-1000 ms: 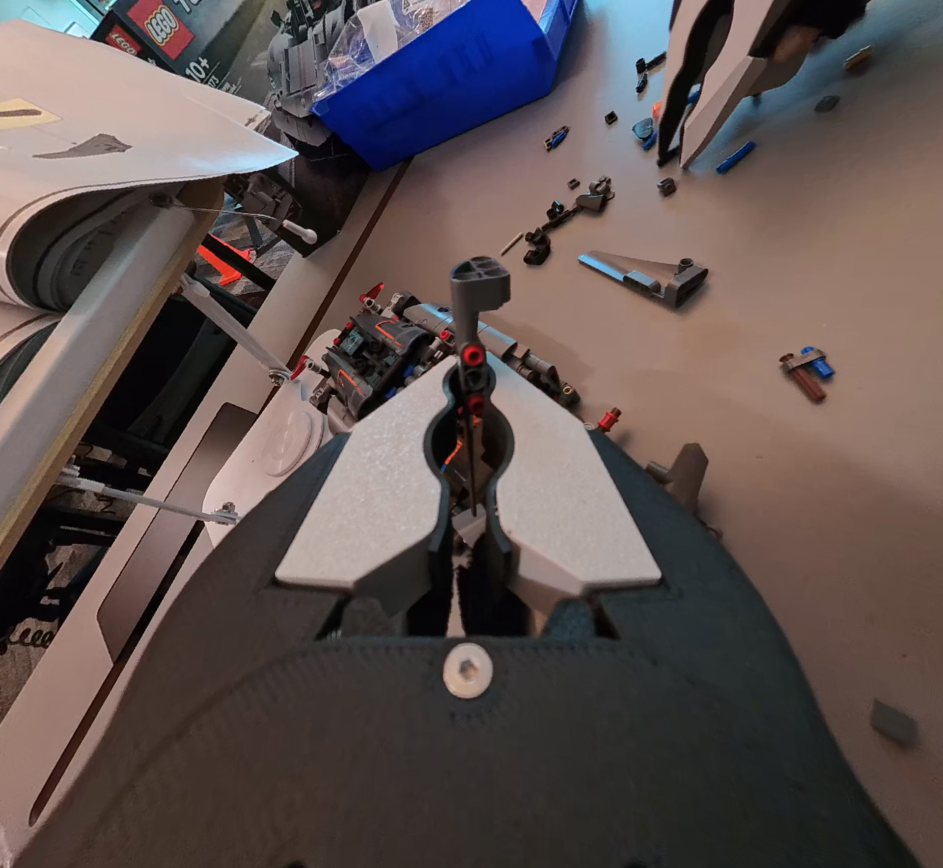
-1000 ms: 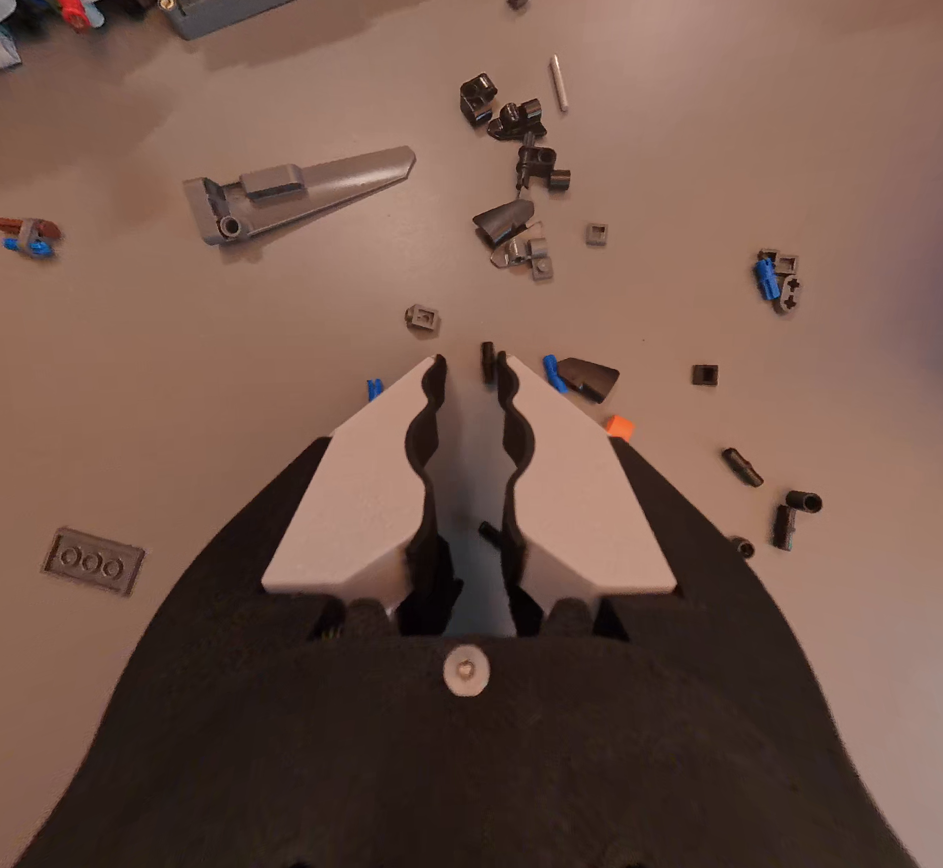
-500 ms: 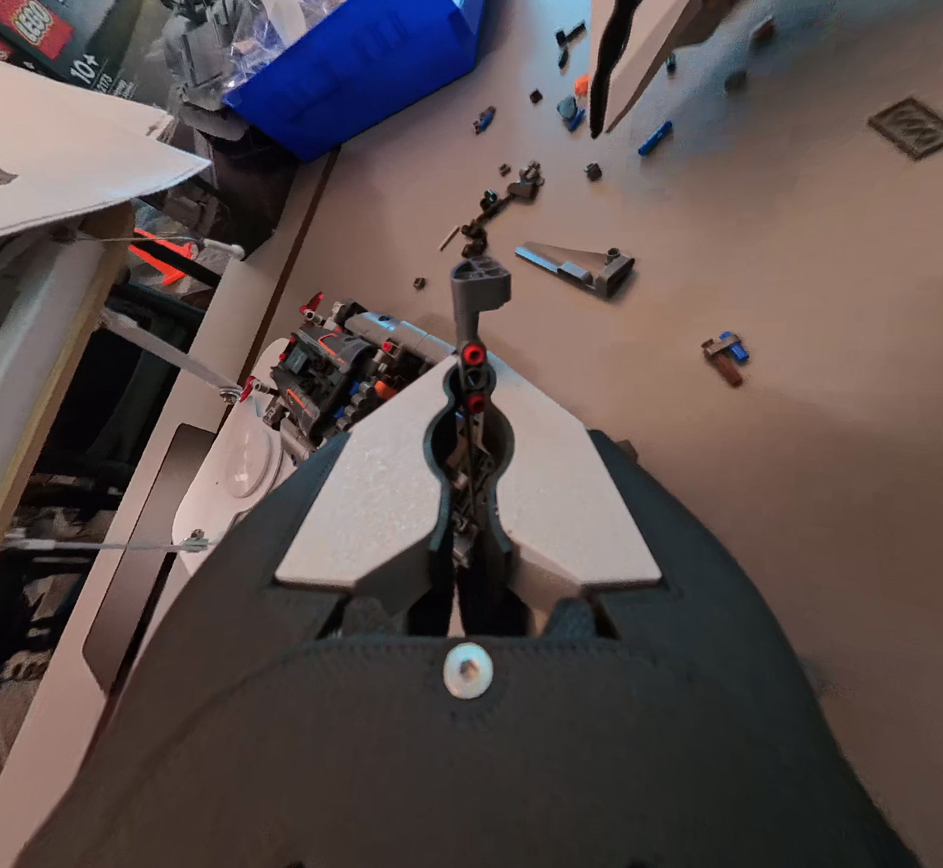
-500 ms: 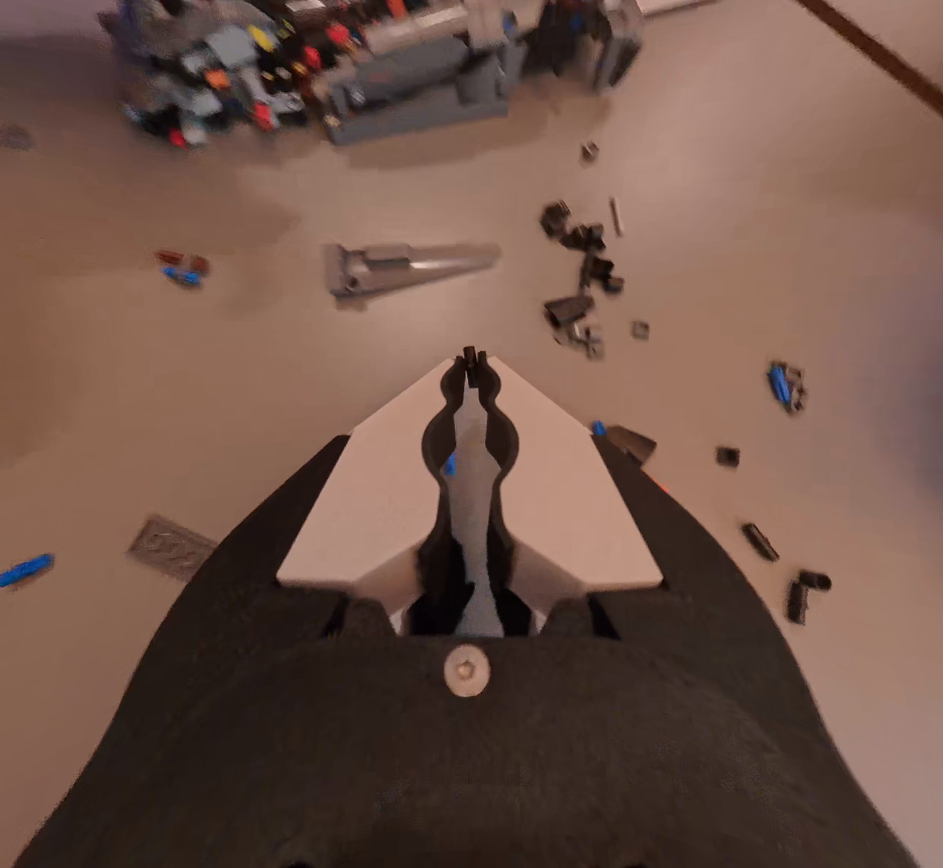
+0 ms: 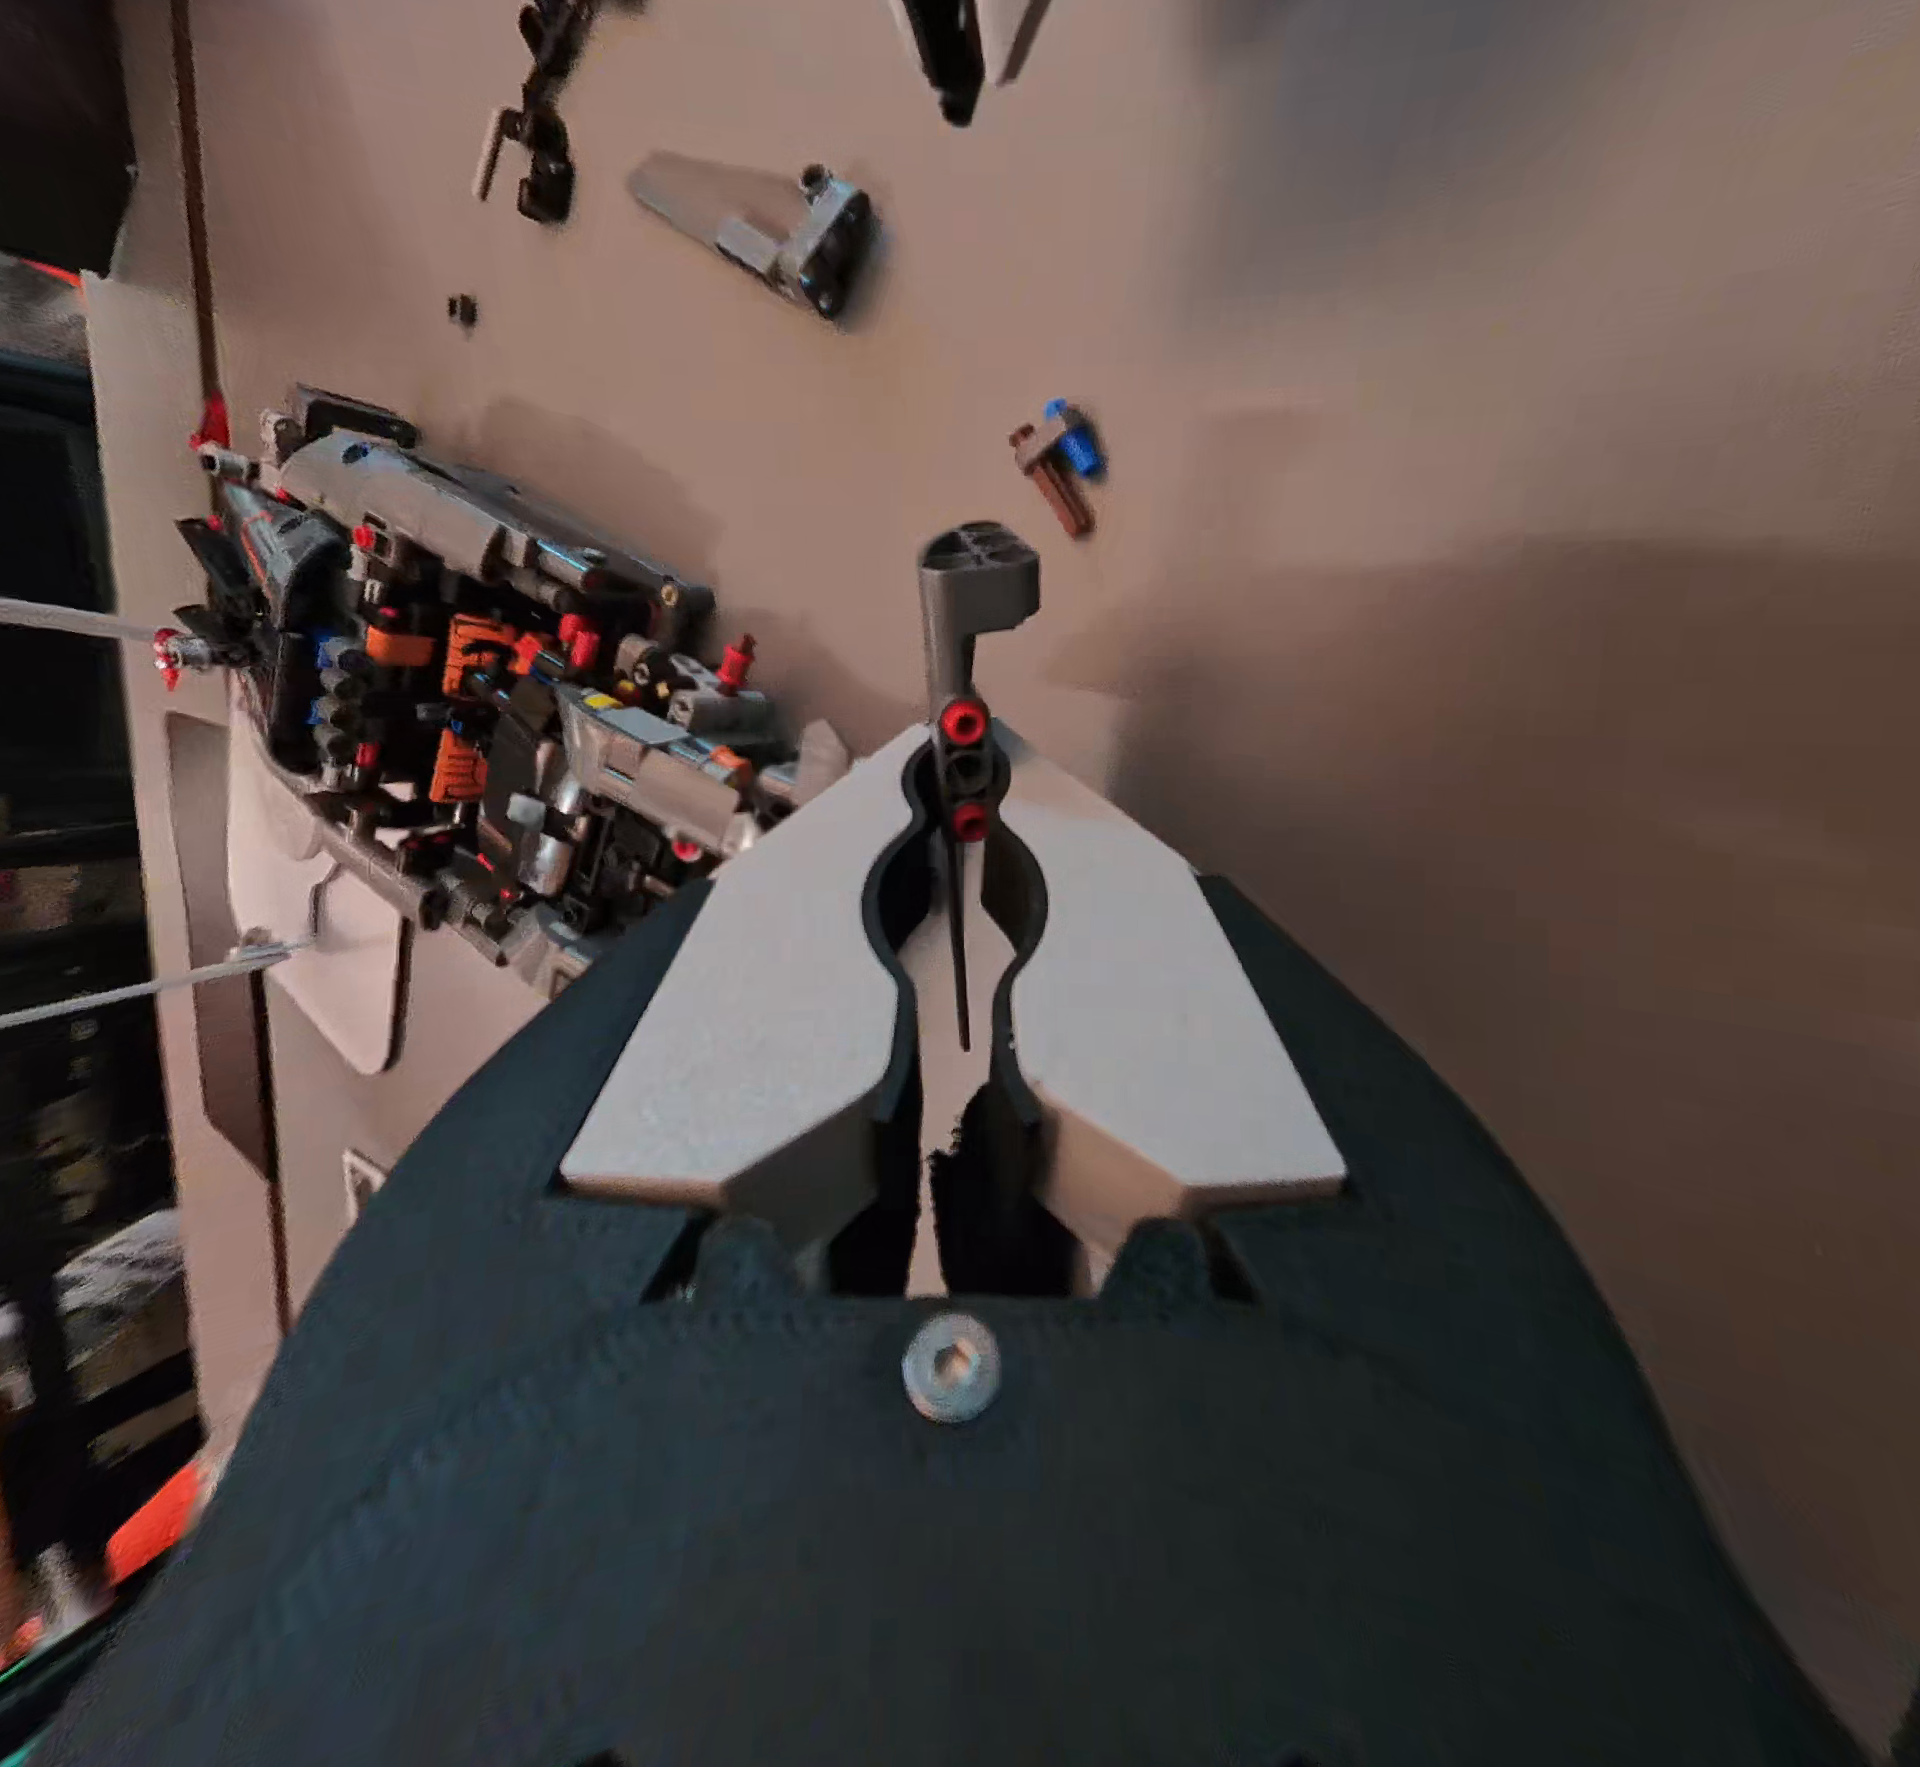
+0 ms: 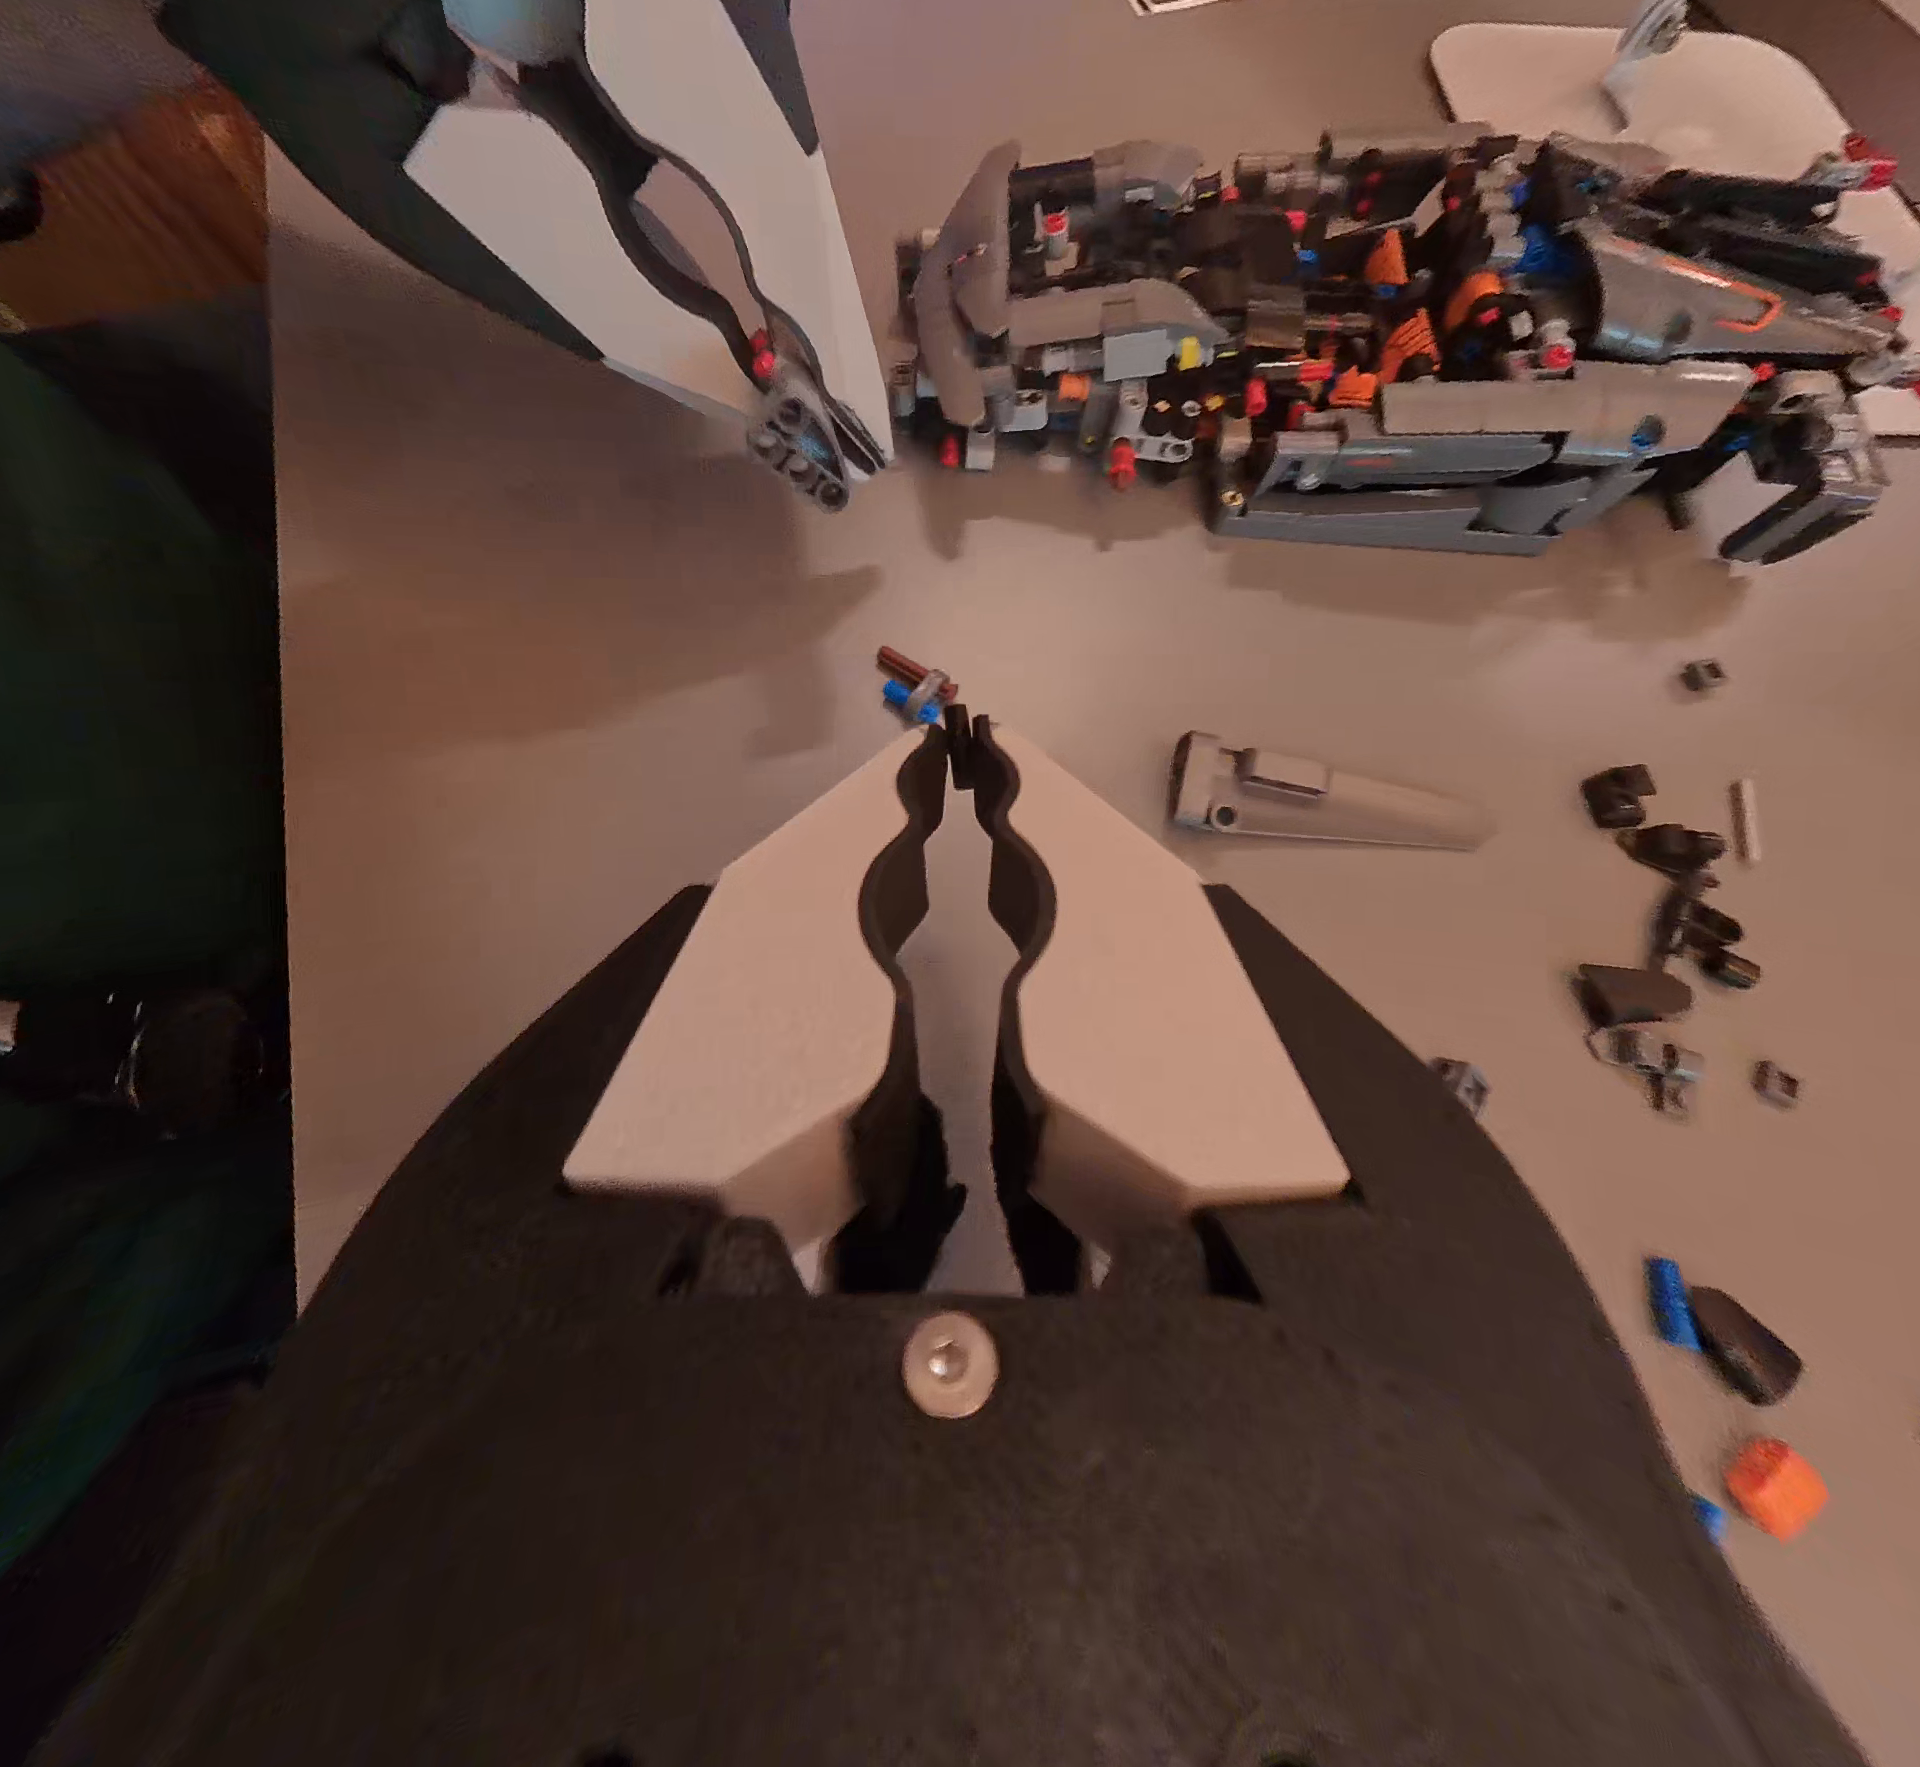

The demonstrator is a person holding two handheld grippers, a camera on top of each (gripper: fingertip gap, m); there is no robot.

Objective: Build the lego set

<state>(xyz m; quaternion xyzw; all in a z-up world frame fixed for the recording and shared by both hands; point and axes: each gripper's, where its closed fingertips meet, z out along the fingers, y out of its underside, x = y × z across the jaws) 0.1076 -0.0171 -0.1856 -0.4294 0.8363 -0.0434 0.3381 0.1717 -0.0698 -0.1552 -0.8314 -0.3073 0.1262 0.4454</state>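
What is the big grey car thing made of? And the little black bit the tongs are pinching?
The half-built car looks like hard moulded plastic: sharp-edged grey, black and orange parts with a faint sheen and round pin holes. The small black piece pinched in the right tongs is probably the same plastic, dark and smooth, though it is too small to be sure.

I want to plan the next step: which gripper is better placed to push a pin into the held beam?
Right. The right gripper already pinches a small black pin at its tips, free to move. The left gripper is occupied, clamping the grey beam.
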